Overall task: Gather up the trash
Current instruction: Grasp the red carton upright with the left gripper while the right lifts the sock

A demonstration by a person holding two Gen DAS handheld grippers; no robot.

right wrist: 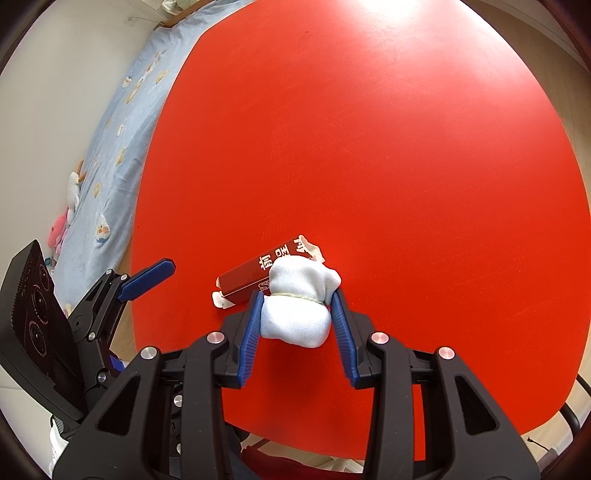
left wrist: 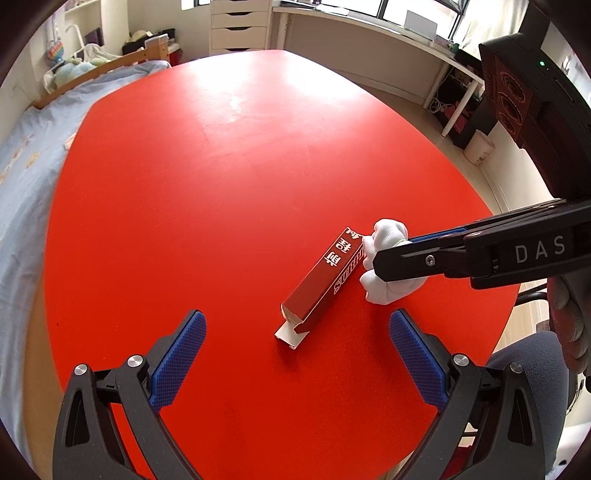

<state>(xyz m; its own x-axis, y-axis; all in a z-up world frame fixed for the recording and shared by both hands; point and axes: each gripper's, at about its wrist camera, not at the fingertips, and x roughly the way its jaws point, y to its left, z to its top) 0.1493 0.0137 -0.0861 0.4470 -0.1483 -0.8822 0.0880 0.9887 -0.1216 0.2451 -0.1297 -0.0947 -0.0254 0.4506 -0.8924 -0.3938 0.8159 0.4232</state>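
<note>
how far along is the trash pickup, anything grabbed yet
Nothing looks collected yet, and no bin shows in either view. In hand: the right gripper is shut on the white wad, which seems to be still at table level, beside the red carton. Left to do: the carton lies untouched on the table with its end flap open, and the left gripper hangs open just short of it.

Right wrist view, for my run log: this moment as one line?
right tongs: shut on white wad | left tongs: open, empty | red box: on table

Red table (left wrist: 229, 155), blue-sheeted bed (left wrist: 33, 147), white drawers (left wrist: 238, 26), bright windows (left wrist: 417, 9), white desk (left wrist: 369, 33)
</note>
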